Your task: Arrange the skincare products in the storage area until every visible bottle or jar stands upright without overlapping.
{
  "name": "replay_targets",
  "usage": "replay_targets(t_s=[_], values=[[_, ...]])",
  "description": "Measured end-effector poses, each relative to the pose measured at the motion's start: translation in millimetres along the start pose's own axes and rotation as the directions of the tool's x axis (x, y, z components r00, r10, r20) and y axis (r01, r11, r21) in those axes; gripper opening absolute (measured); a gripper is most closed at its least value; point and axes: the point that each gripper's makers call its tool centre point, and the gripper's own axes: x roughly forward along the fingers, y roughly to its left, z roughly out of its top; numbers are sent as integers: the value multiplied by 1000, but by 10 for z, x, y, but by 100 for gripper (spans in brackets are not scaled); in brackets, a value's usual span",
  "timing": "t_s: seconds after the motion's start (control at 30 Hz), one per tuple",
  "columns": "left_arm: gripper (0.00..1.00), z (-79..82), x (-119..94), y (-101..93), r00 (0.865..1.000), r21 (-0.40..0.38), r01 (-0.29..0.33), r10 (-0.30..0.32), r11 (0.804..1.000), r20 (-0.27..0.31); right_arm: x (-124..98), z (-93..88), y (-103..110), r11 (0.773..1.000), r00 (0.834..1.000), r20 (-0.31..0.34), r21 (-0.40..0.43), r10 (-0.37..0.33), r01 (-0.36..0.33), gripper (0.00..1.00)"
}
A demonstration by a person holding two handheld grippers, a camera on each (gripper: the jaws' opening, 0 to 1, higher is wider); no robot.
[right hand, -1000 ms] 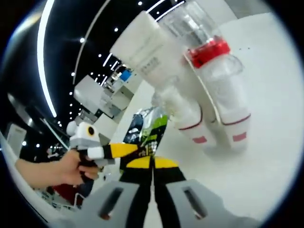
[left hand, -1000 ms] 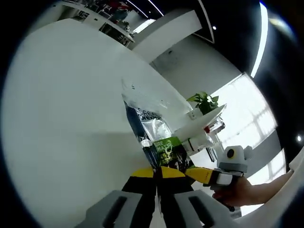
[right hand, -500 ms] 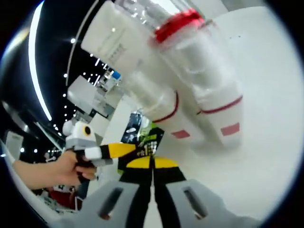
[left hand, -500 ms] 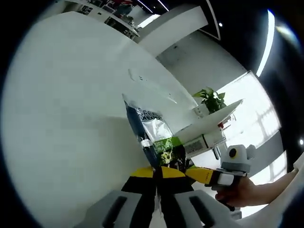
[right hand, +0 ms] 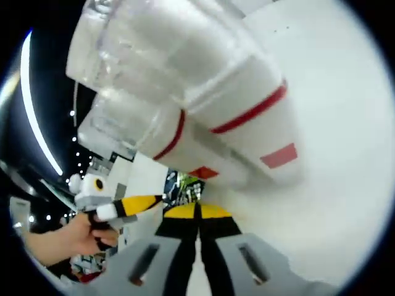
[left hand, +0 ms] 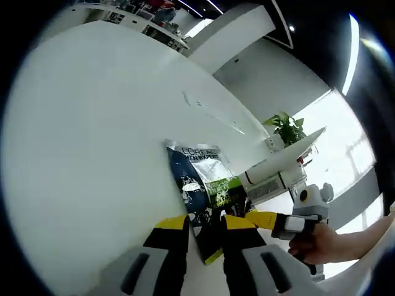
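Two white red-banded plastic bottles [right hand: 203,111] crowd our clenched right hand-held gripper [right hand: 198,213]; our left hand-held gripper [left hand: 205,223], released, straddles the dark foil sachet [left hand: 203,188] on the white bench [left hand: 86,154].

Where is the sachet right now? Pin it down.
In the left gripper view, the sachet lies flat on the white table, just beyond the left gripper, with the right gripper alongside.

Left gripper view: low over the white table [left hand: 80,154], rolled, facing along it toward a bright window; sachet [left hand: 207,194] just ahead; right gripper [left hand: 256,219] enters from the right. Right gripper view: very close under the clear bottles [right hand: 203,105], looking up past them; left gripper [right hand: 151,200] enters from the left. Shared: sachet [right hand: 185,187], table [right hand: 333,160].
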Motion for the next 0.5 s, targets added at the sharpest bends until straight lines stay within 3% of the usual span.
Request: replay_targets(t_s=[0.13, 0.17, 0.23, 0.33, 0.4, 0.5], values=[[23, 8, -89, -10, 1000, 8, -10, 10, 1000, 26, 7, -4, -23, 1000, 1000, 5, 14, -19, 19, 2], [25, 16, -134, 5, 999, 20, -32, 31, 999, 41, -10, 22, -78, 996, 998, 19, -63, -61, 62, 3], [28, 16, -190, -2, 998, 30, -40, 38, 999, 55, -17, 86, 2, 992, 998, 54, -112, -44, 50, 10], [28, 2, -263, -18, 997, 41, -42, 40, 998, 68, -35, 103, 61, 992, 997, 60, -114, -41, 48, 22], [28, -25, -337, -40, 996, 46, -43, 39, 998, 81, -69, 118, 45, 983, 996, 68, -169, -65, 76, 27], [29, -66, -407, -44, 995, 64, -52, 47, 997, 89, -137, 106, 61, 985, 996, 73, -159, -60, 71, 28]])
